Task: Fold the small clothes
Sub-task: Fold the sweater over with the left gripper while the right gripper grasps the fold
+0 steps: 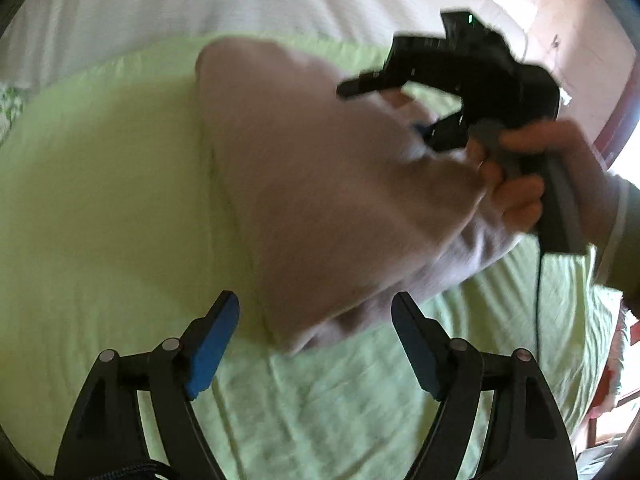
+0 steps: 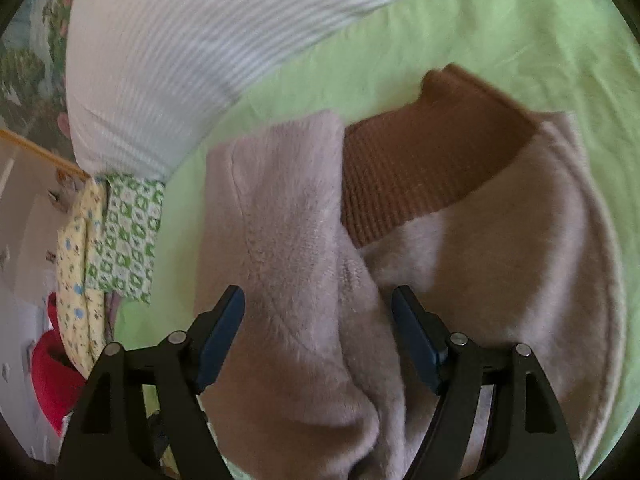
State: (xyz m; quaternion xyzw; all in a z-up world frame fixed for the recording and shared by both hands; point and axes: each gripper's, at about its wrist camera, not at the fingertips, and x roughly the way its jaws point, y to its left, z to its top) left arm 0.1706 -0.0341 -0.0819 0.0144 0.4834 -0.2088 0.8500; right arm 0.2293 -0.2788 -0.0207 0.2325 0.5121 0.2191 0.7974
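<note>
A small pale pink fleece garment (image 1: 320, 184) lies on the light green sheet (image 1: 100, 200). In the right wrist view the garment (image 2: 500, 280) is partly folded, with a brown ribbed collar (image 2: 416, 168) showing between two pink flaps. My left gripper (image 1: 316, 344) is open just in front of the garment's near edge. My right gripper (image 2: 318, 340) is open right over the fleece, which fills the space between its fingers. It also shows in the left wrist view (image 1: 404, 116), blurred, above the garment's far right part.
A white striped pillow (image 2: 160, 60) lies past the sheet. Patterned green and yellow cloths (image 2: 120, 240) hang at the bed's edge, with a red object (image 2: 52, 376) beyond them. The hand on the right gripper (image 1: 532, 184) is at the right.
</note>
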